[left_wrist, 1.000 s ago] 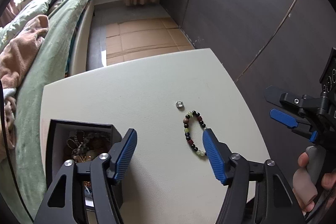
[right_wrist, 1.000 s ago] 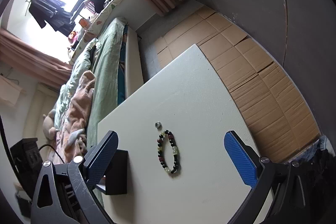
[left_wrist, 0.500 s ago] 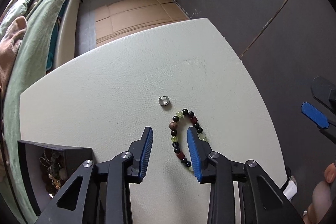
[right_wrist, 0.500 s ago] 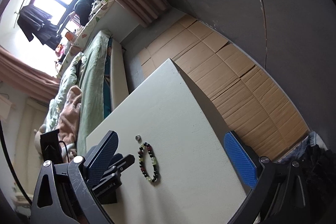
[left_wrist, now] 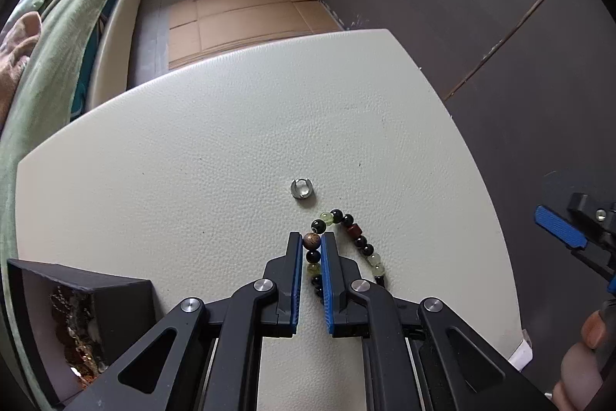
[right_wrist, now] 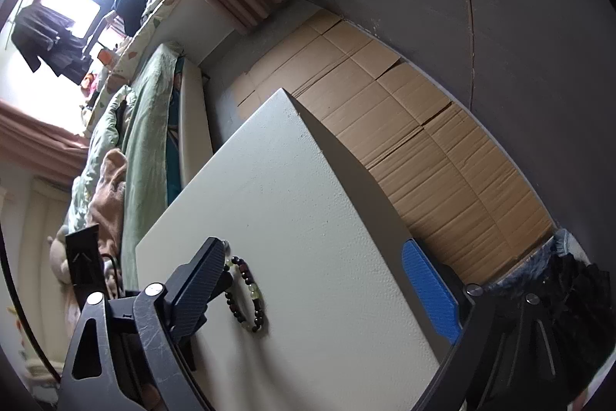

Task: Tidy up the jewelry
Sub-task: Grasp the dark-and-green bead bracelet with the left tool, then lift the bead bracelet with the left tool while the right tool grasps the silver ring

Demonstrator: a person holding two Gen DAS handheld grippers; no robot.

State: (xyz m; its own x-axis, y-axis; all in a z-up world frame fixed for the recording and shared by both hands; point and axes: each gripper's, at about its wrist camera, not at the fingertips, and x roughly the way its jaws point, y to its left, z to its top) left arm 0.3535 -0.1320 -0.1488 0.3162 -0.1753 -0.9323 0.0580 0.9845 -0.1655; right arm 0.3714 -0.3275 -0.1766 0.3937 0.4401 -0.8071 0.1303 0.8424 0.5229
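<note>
The left tongs (left_wrist: 311,249), wide a second ago, are closing on the multicoloured bead bracelet (left_wrist: 348,249); the right tongs (right_wrist: 331,280), spread apart, are narrowing on nothing.

On the table (left_wrist: 192,149), the ring (left_wrist: 302,188) lies just beyond the bracelet (left_wrist: 348,230); the box (left_wrist: 77,314) (apparently holding more jewelry) sits left.

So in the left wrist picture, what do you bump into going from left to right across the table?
Black jewelry box → left gripper closing on the bead bracelet → right gripper's blue pad.
</note>
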